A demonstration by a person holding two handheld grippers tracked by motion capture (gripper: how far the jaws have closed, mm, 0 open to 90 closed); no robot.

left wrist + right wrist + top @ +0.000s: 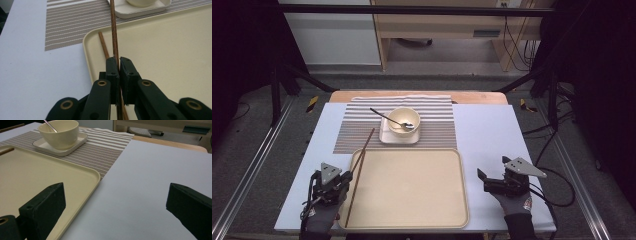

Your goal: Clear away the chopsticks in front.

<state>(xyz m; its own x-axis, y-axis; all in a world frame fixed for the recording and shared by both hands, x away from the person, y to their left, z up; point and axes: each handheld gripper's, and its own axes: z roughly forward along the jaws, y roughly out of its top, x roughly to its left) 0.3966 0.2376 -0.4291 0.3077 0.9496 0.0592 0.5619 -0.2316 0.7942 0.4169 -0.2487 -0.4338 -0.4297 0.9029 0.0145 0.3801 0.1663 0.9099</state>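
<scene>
A cream bowl (403,120) holding a metal spoon (392,119) sits on a square saucer (399,135) at upper centre of the high view, on a striped placemat (437,122) that lies on the pale blue worktop (492,135).

Beyond my worktop (492,135) lies grey floor (447,77), dimly lit; a pale wooden desk (447,22) stands at the far wall beside a white cabinet (332,35). Black frame struts (274,92) flank both sides; cables (517,45) hang right.
</scene>
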